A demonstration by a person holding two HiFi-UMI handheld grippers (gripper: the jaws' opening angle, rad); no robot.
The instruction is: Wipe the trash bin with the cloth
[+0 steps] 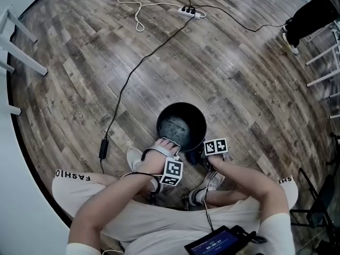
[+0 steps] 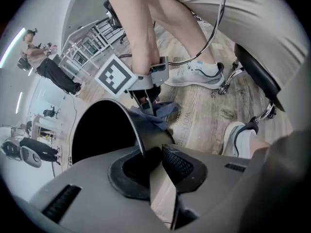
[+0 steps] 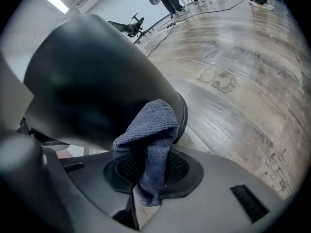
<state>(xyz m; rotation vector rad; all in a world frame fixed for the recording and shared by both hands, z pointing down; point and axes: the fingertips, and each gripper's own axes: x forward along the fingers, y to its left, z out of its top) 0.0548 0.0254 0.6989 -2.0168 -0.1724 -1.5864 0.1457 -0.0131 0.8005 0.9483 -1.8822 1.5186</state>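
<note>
The black round trash bin (image 1: pixel 180 113) stands on the wooden floor between the person's feet. My left gripper (image 1: pixel 169 149) is at its near rim. In the left gripper view the left gripper (image 2: pixel 153 155) is shut on the bin's thin rim (image 2: pixel 138 135), one pad inside and one outside. My right gripper (image 1: pixel 201 156) is low at the bin's near right side. Its jaws (image 3: pixel 150 168) are shut on a folded blue-grey cloth (image 3: pixel 151 124) that touches the bin's outer wall (image 3: pixel 92 91). The left gripper view shows the cloth (image 2: pixel 159 111) bunched against that wall.
The person's shoes (image 1: pixel 135 156) (image 1: pixel 211 181) flank the bin. A black cable with an adapter (image 1: pixel 103 148) runs to a power strip (image 1: pixel 191 11) far off. White frame legs (image 1: pixel 21 52) stand at the left, racks (image 1: pixel 325 62) at the right. A stool base (image 2: pixel 252 76) stands close behind.
</note>
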